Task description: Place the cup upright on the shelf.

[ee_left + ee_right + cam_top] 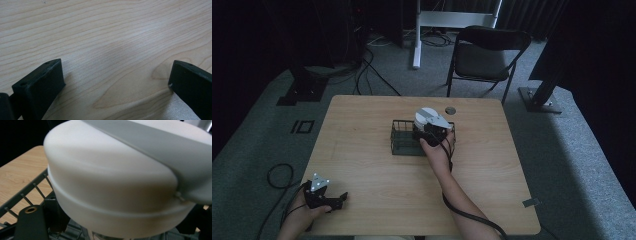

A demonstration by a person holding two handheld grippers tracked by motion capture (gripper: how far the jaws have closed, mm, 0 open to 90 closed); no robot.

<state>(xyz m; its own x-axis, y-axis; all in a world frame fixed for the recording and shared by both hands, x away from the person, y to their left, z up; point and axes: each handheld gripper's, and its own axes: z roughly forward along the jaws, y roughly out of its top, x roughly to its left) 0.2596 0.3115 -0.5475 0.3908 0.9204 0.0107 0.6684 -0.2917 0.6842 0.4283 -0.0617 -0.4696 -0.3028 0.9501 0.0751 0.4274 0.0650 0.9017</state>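
Note:
A dark wire basket stands near the middle of the wooden table. Above its right half, my right gripper holds a white round container crossed by a grey band. In the right gripper view the container looms large between the two black jaws, with the basket's wire rim below it at the left, and the right gripper is shut on it. My left gripper rests at the table's front left corner. Its jaws stand wide apart over bare wood, so the left gripper is open and holds nothing.
A small dark round disc lies on the table behind the basket. Beyond the table stand a black folding chair and a white stand leg. Cables trail on the grey floor at the left.

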